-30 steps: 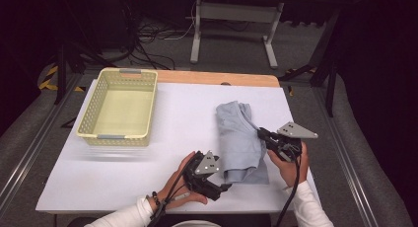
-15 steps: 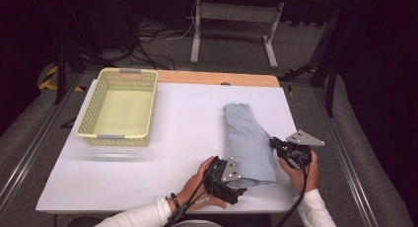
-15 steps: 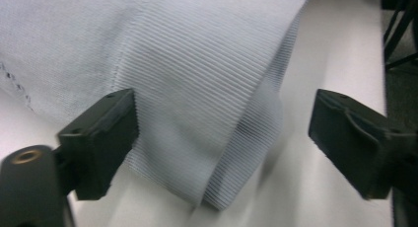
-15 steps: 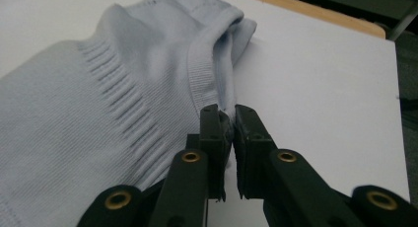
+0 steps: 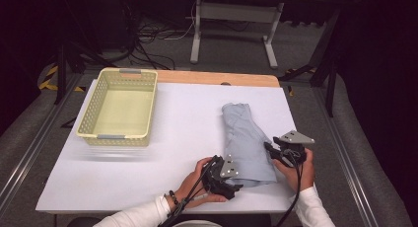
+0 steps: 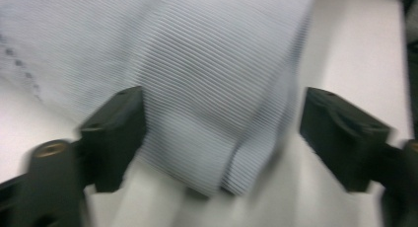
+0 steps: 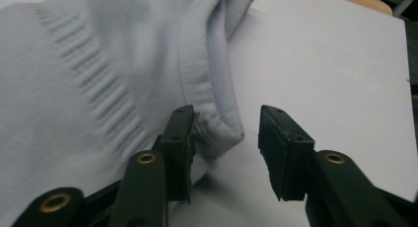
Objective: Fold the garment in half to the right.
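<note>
Slippage is the likely fault: both claws stand wide with nothing held, the left claw (image 5: 235,181) astride the folded garment's (image 5: 245,143) near corner, the right claw (image 5: 269,149) at its hem edge, so cloth could be dragged and the fold undone. The garment lies on the white surface (image 5: 182,138) right of the basket (image 5: 120,107), its long axis running from the near edge away, tilted slightly leftward.

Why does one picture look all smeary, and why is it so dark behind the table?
The left gripper view is smeared by motion: the cloth and jaws look streaky. The right gripper view is sharper, showing the cloth's hem clearly. In the high view the table is brightly lit while the room behind sits in shadow.
</note>
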`<state>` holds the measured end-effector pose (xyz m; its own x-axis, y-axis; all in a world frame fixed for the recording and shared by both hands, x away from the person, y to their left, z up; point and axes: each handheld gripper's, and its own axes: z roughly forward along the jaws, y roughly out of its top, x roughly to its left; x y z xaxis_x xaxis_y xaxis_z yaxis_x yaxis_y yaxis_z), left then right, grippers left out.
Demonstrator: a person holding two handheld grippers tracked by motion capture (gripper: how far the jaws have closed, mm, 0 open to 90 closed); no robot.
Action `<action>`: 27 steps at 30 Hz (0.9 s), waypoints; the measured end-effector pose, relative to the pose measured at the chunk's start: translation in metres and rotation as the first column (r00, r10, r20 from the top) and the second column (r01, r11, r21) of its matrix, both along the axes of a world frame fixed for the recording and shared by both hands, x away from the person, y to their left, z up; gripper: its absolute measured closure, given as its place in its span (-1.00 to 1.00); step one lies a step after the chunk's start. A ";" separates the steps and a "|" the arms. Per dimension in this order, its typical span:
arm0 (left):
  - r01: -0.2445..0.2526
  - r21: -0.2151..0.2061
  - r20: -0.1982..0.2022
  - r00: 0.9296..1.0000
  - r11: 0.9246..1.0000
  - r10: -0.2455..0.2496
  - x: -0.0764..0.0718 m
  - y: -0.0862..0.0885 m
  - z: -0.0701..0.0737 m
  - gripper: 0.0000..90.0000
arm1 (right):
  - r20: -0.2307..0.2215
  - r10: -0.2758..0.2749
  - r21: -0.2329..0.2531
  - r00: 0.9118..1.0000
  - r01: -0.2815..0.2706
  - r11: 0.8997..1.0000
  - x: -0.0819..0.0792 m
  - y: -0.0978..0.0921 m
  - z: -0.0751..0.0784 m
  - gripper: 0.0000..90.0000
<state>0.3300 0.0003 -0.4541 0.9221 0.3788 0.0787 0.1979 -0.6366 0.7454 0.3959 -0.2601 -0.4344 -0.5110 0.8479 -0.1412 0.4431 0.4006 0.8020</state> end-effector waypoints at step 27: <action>-0.014 0.052 0.004 1.000 0.999 0.014 0.028 0.021 0.004 0.72 | -0.130 0.110 0.118 0.985 -0.095 0.989 0.021 0.005 -0.019 -0.01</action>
<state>0.3576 0.0210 -0.4505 0.9164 0.3870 0.1024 0.2042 -0.6720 0.7119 0.4174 -0.2547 -0.4533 -0.6038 0.7967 0.0271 0.5121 0.3617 0.7791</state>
